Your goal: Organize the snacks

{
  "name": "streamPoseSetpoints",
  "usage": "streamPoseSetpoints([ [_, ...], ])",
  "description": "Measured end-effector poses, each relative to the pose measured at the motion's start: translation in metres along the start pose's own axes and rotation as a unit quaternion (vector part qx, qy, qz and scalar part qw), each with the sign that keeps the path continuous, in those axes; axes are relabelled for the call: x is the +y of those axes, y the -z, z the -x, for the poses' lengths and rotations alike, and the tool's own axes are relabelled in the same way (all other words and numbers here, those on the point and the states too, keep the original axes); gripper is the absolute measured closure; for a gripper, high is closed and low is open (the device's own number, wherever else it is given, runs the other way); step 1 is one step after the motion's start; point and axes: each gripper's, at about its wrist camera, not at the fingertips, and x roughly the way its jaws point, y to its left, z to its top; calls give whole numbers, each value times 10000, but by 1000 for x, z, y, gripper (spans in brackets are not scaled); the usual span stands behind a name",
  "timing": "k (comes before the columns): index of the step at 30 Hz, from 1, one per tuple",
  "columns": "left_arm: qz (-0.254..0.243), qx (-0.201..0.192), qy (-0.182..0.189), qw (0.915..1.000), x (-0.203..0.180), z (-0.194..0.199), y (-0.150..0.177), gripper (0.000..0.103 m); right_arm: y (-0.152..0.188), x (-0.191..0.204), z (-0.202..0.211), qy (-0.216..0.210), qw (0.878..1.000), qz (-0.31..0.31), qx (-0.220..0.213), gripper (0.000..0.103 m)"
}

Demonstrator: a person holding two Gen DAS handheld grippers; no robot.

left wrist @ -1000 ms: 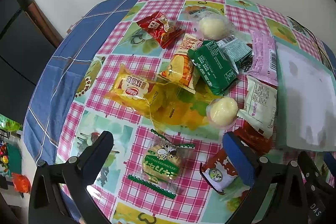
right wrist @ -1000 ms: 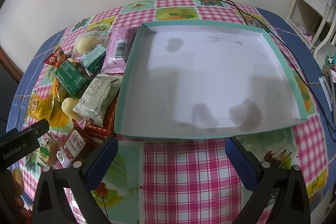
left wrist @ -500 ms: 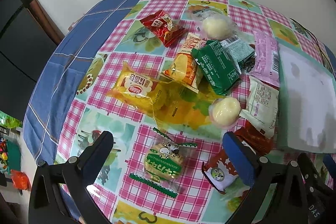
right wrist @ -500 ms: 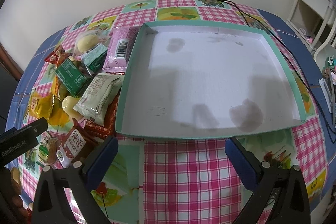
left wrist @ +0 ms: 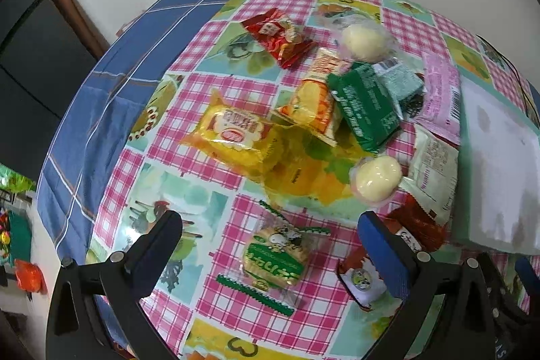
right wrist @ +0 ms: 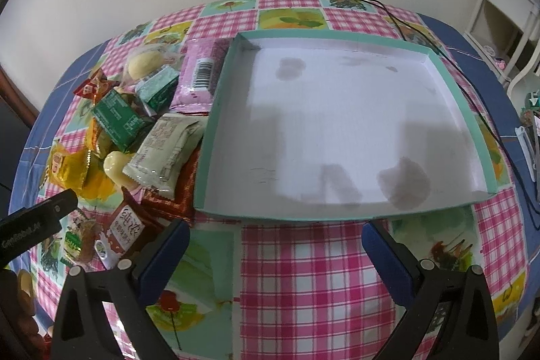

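Note:
Several wrapped snacks lie loose on the checked tablecloth. My left gripper (left wrist: 270, 225) hangs open just above a clear pack with a green-labelled biscuit (left wrist: 275, 253), which sits between its fingers. Beyond it lie a yellow pack (left wrist: 233, 132), an orange pack (left wrist: 314, 103), a green pack (left wrist: 362, 105), a red pack (left wrist: 278, 36) and two pale round buns (left wrist: 378, 177). My right gripper (right wrist: 275, 238) is open over bare cloth, just in front of a shallow teal-rimmed white tray (right wrist: 303, 215) with nothing in it.
A pink pack (right wrist: 199, 73) and a pale green pack (right wrist: 165, 154) rest against the tray's left wall. A black cable (right wrist: 472, 97) runs along the tray's right side. The table drops away at the left, under blue cloth (left wrist: 87, 123). White furniture (right wrist: 499, 9) stands at the far right.
The left gripper has edged forward and a little left over the snacks, so the biscuit pack now lies squarely between its fingers. The right gripper has hardly moved.

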Motion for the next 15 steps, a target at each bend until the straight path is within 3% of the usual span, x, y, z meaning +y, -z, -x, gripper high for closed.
streamPoseSetpoints([
  [7,325,156,-23,9993,21,-9,-1,0,1,31,-7,-241,9994,223,141,0],
  [15,676,450,132,9966,38,-26,1,0,2,60,-22,-696,9966,60,438,0],
])
